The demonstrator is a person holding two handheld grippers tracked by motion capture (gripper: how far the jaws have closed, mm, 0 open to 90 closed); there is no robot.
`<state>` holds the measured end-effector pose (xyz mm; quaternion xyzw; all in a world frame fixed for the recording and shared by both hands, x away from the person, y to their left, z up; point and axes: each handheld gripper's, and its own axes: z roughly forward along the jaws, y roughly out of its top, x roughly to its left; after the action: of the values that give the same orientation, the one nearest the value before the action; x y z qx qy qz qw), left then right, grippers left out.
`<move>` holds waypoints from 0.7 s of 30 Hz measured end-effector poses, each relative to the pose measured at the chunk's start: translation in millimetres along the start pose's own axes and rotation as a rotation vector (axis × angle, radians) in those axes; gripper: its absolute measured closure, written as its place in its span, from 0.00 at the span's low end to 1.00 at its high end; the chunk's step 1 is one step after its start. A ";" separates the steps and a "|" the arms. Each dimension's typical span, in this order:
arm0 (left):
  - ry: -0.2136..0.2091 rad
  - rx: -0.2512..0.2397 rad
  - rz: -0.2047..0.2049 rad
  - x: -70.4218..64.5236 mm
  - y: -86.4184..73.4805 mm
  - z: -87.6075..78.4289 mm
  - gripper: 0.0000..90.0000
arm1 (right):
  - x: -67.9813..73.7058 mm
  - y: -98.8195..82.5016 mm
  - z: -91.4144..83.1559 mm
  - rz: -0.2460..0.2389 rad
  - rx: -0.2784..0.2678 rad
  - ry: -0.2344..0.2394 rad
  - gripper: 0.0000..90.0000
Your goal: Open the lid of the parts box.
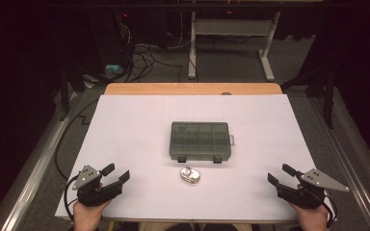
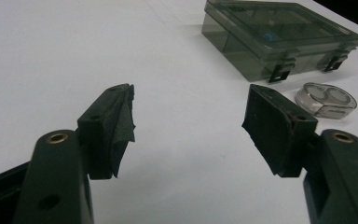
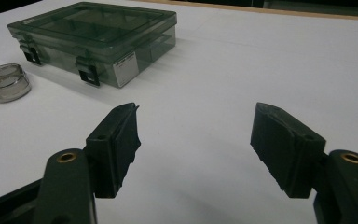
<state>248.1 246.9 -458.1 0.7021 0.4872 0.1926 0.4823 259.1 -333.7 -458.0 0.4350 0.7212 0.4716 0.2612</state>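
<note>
At the middle of the white bench sits the smoky compartment box, lid down and both front latches fastened, and just in front of it, apart from it, lies the small clear case with two round wells. Down at the near corners, the left hand-held gripper and the right hand-held gripper rest low by the bench's edge, each with its jaws spread wide and nothing between them. Both are well apart from the box and the little case, one on each side.

From the left gripper view the case lies ahead and to the right of the pads; from the right gripper view it shows far off to the left, beside the box. So either gripper has an open lane in.

The likely opener is a reach for the small case or the latches. Done well, that means coming in low and square, jaws straddling the case across its narrow width, since its rounded, glossy wall looks prone to slipping out of a skewed pinch. For the latches, one gripper would do best steadying the box while the other works a clip, or the light box may slide on the smooth sheet.
</note>
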 end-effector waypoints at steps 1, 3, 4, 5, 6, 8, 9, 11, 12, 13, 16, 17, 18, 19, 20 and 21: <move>-0.001 0.001 -0.001 0.1 -0.1 0.2 0.37 | 0.1 0.0 -0.1 0.000 0.000 0.001 0.36; 0.008 -0.002 0.001 -0.4 0.0 0.2 0.38 | 0.0 -0.1 -0.7 0.004 -0.003 0.004 0.36; 0.009 -0.003 0.003 -0.4 0.1 0.3 0.38 | -0.1 -0.1 -0.9 0.007 -0.004 0.004 0.36; 0.009 0.000 0.003 -0.3 0.0 0.2 0.38 | -0.3 0.1 -0.9 0.011 -0.001 0.004 0.35; 0.008 0.001 0.002 -0.2 -0.1 0.2 0.38 | -0.6 0.2 -0.7 0.016 -0.001 0.005 0.35; 0.004 0.001 0.002 -0.2 -0.1 0.0 0.38 | -0.6 0.2 -0.1 0.016 0.003 0.005 0.35; 0.005 0.001 0.004 -0.3 -0.2 0.0 0.38 | -0.5 0.3 -0.1 0.015 0.004 0.005 0.35; 0.006 -0.002 0.005 -0.2 -0.1 -0.4 0.38 | -0.4 0.5 -0.3 0.014 -0.001 0.005 0.35; 0.007 -0.003 0.004 -0.1 0.1 -0.7 0.38 | -0.4 0.4 -0.3 0.013 -0.001 0.005 0.35; 0.007 -0.005 0.004 0.0 0.1 -1.0 0.38 | -0.5 0.4 -0.3 0.014 0.000 0.004 0.35; 0.008 -0.002 -0.002 0.2 0.9 -1.0 0.37 | -0.2 0.3 -0.3 0.012 0.002 0.005 0.34; 0.007 -0.003 -0.002 0.2 1.3 -1.0 0.37 | 0.2 0.3 -0.4 0.010 -0.001 0.008 0.34; 0.004 -0.002 -0.002 0.3 1.6 -1.3 0.37 | 0.5 0.3 -0.6 0.007 -0.005 0.009 0.34; 0.004 -0.004 -0.003 0.2 1.7 -1.5 0.37 | 0.6 0.2 -0.9 0.009 -0.006 0.009 0.34; 0.005 -0.007 -0.002 0.0 1.7 -1.8 0.38 | 0.4 0.3 -1.2 0.012 -0.006 0.008 0.34; 0.005 -0.011 0.000 -0.1 1.7 -2.2 0.38 | 0.1 0.3 -1.6 0.016 -0.009 0.007 0.34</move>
<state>247.3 247.8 -455.6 0.6988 0.4876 0.1970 0.4849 257.9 -334.3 -457.1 0.4379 0.7166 0.4783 0.2568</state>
